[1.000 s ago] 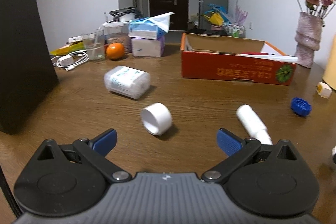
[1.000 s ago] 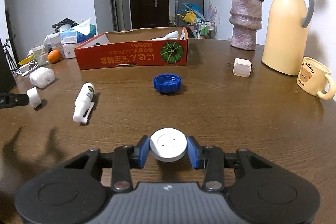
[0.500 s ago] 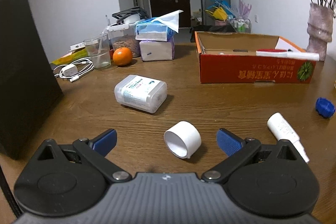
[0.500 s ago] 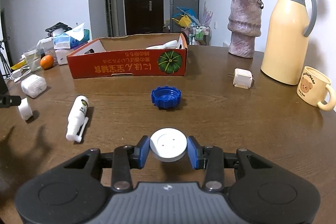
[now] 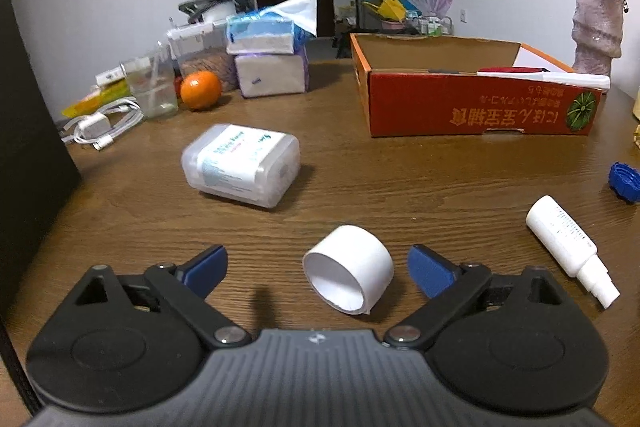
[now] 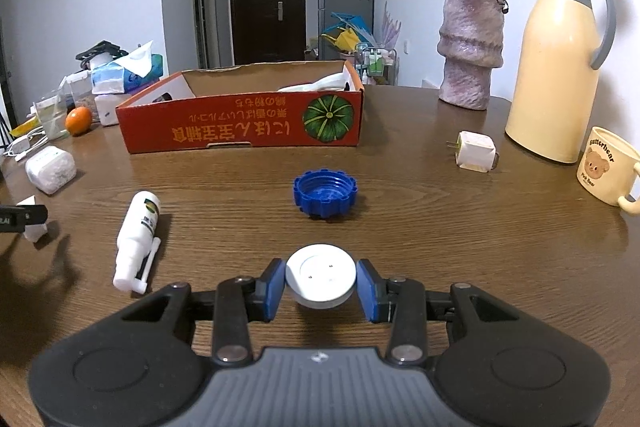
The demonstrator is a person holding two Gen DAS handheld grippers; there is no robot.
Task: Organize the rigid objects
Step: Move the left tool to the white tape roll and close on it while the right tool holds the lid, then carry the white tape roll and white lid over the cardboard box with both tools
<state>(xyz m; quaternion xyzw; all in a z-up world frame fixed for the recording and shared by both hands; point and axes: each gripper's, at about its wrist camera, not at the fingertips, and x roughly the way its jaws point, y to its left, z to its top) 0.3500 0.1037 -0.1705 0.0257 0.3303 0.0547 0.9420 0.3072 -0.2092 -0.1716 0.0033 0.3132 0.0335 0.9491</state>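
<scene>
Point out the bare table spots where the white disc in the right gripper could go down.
Free: the wood between the blue cap, the white charger plug and the cream mug, and the strip between the cap and the red box. Crowded: the far left corner around the orange and tissue packs.

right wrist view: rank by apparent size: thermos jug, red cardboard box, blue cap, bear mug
1. red cardboard box
2. thermos jug
3. bear mug
4. blue cap
Box versus jug is close; mug and cap look alike. Fisheye and distance skew all of this.
</scene>
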